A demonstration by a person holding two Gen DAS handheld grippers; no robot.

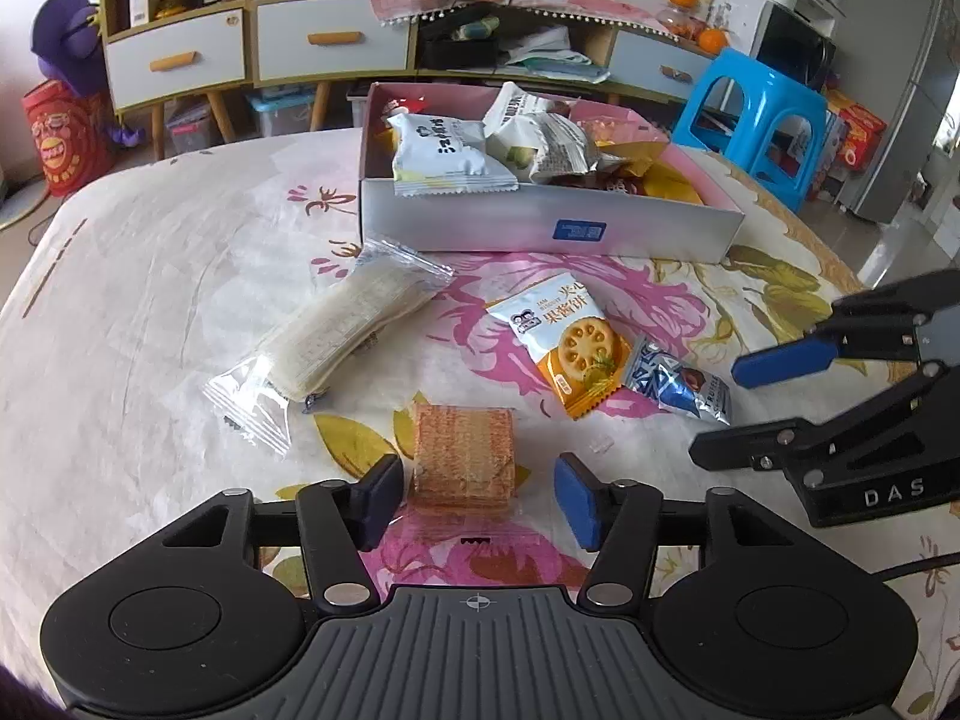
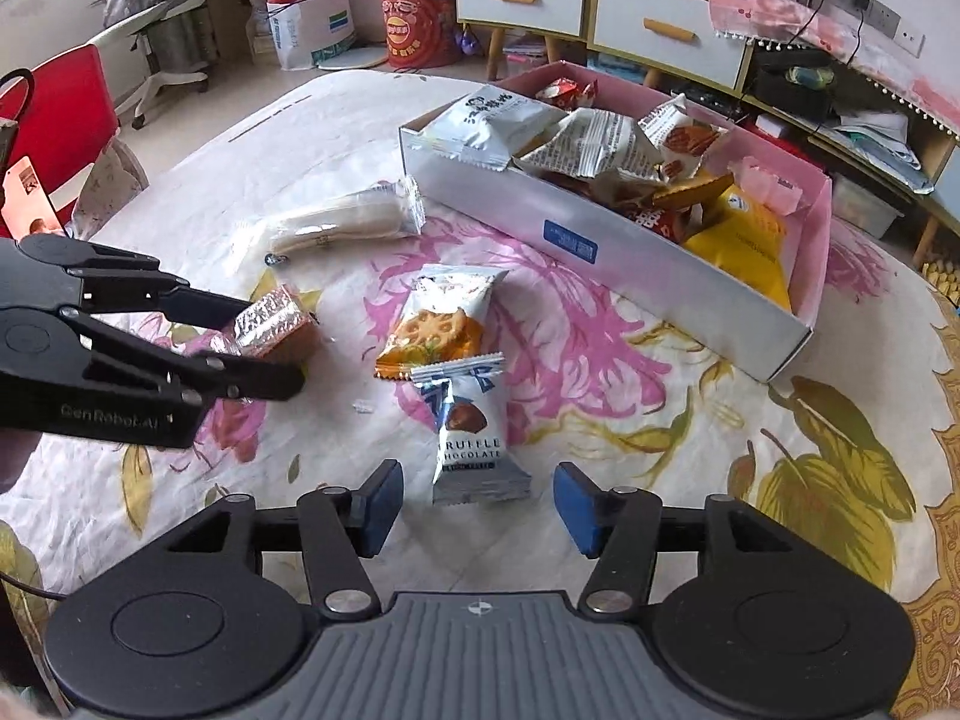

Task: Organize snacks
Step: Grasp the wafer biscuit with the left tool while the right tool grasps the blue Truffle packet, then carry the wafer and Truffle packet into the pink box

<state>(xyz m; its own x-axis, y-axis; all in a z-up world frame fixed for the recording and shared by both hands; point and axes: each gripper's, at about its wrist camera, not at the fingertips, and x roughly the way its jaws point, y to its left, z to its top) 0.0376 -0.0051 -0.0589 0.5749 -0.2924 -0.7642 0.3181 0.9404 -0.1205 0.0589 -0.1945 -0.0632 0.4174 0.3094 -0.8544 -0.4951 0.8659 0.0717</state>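
A silver box (image 1: 540, 222) with a pink inside holds several snack packs; it also shows in the right wrist view (image 2: 600, 240). On the floral cloth lie a long white wafer pack (image 1: 336, 330), an orange biscuit pack (image 1: 570, 348), a blue truffle chocolate pack (image 1: 684, 384) and a clear-wrapped orange cake (image 1: 465, 456). My left gripper (image 1: 477, 501) is open, its fingers either side of the orange cake (image 2: 273, 324). My right gripper (image 2: 474, 504) is open, its fingers either side of the near end of the truffle chocolate pack (image 2: 474, 438).
A blue stool (image 1: 756, 120) and a fridge (image 1: 900, 120) stand to the right of the table. A cabinet with drawers (image 1: 270, 42) runs behind it. A red chair (image 2: 54, 120) stands at the left. A red bag (image 2: 414, 18) sits on the floor.
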